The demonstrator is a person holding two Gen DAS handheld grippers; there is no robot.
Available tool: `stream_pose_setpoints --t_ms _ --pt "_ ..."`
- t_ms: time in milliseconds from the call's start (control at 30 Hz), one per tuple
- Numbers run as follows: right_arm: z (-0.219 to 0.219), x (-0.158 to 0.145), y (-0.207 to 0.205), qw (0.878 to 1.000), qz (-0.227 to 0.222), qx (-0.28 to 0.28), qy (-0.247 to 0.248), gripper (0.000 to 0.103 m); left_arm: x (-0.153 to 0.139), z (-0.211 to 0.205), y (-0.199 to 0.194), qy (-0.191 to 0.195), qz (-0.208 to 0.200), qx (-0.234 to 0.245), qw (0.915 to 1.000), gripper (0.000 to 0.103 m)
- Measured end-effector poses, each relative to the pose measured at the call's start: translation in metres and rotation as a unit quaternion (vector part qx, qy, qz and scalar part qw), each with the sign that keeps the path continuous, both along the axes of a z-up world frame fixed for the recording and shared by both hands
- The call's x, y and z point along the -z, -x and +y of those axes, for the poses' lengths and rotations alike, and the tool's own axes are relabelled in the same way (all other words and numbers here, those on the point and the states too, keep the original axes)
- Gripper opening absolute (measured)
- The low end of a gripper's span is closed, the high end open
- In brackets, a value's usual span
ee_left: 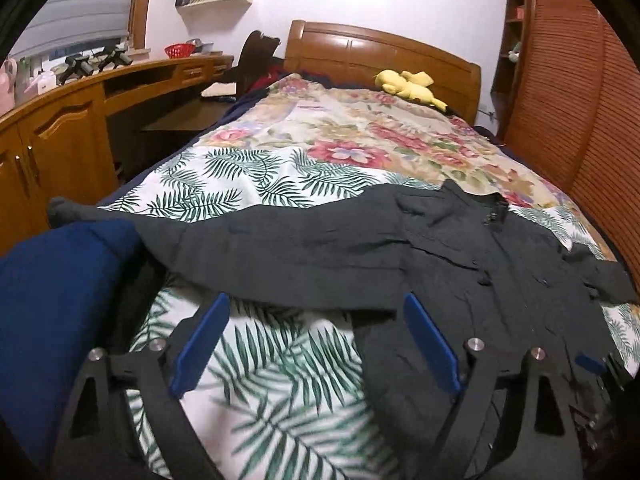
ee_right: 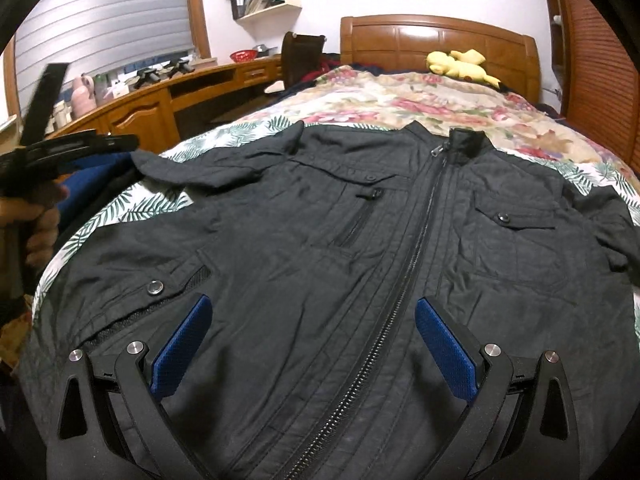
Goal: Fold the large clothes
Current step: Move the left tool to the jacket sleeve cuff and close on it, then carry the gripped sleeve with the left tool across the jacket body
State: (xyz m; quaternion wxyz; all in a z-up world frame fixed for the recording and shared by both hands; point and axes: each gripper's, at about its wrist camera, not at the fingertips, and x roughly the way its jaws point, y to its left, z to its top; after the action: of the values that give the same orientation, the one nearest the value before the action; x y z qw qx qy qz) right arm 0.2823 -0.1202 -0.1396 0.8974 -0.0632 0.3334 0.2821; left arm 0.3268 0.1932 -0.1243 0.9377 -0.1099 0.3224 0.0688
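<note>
black jacket [ee_right: 320,240] lies flat, front up, zipped, across the near part of the bed [ee_right: 400,92], on a palm-leaf sheet [ee_left: 260,360]. collar [ee_right: 466,142] points toward the wooden headboard [ee_right: 436,40]. its one sleeve [ee_left: 240,240] stretches out sideways to a blue cushion [ee_left: 52,300] at the bed's left edge.

right gripper [ee_right: 314,312] hovers over the lower front of the jacket, jaws wide apart, straddling the zipper [ee_right: 400,280], nothing clamped; can't tell if the pads touch the cloth.

left gripper [ee_left: 316,308] sits at the jacket's left side, jaws apart, nothing gripped; sleeve edge lies just ahead of the tips, palm-leaf sheet between the fingers. in the right wrist view a hand [ee_right: 36,220] at far left holds that tool.

yellow plush toy [ee_right: 460,64] rests near the headboard. a wooden desk [ee_left: 120,80] runs along the left wall.
</note>
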Motion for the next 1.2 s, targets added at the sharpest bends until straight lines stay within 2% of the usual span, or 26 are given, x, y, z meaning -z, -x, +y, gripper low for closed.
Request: stream_pose_setpoints --t_ms 167,367,467,567,633,667,733,767,800,833,900,1033,1200 --pt "0.0 0.001 -0.002 1.0 0.001 0.001 -0.003 0.103 0.023 0.027 -0.023 0.048 0.031 -0.035 0.9978 0.086" --pt "-0.001 0.001 -0.003 1.0 0.003 0.0 -0.003 0.103 0.052 0.05 -0.035 0.073 0.065 -0.068 0.9929 0.086" --pt "-0.002 0.001 -0.003 1.0 0.005 0.0 -0.004 0.103 0.06 0.061 -0.039 0.106 0.068 -0.078 0.989 0.086" --pt "-0.002 0.001 -0.003 1.0 0.005 0.0 -0.004 0.103 0.06 0.065 -0.043 0.123 0.061 -0.08 0.9873 0.082" --pt "-0.002 0.001 -0.003 1.0 0.005 0.001 -0.005 0.103 0.058 0.064 -0.047 0.124 0.055 -0.074 0.9881 0.067" --pt "-0.003 0.001 -0.003 1.0 0.005 0.001 -0.006 0.103 0.058 0.063 -0.05 0.125 0.056 -0.074 0.9879 0.063" --pt "-0.002 0.001 -0.003 1.0 0.005 0.001 -0.006 0.103 0.06 0.064 -0.055 0.131 0.066 -0.074 0.9864 0.045" --pt "-0.002 0.001 -0.004 1.0 0.005 0.001 -0.006 0.103 0.061 0.065 -0.058 0.131 0.069 -0.077 0.986 0.04" --pt "-0.002 0.001 -0.003 1.0 0.004 0.001 -0.006 0.103 0.063 0.066 -0.061 0.128 0.07 -0.081 0.986 0.03" --pt "-0.002 0.001 -0.003 1.0 0.004 0.001 -0.006 0.103 0.063 0.066 -0.062 0.122 0.072 -0.087 0.9861 0.016" --pt "-0.002 0.001 -0.003 1.0 0.004 0.001 -0.006 0.103 0.062 0.065 -0.065 0.112 0.072 -0.088 0.9872 0.002" --pt "-0.002 0.0 -0.002 1.0 0.0 0.003 -0.01 0.103 0.043 0.05 -0.066 0.065 0.058 -0.086 0.9925 0.0" --pt "-0.005 -0.002 -0.002 1.0 -0.003 0.01 -0.014 0.103 -0.004 0.02 -0.072 0.032 0.027 -0.049 0.9979 0.0"
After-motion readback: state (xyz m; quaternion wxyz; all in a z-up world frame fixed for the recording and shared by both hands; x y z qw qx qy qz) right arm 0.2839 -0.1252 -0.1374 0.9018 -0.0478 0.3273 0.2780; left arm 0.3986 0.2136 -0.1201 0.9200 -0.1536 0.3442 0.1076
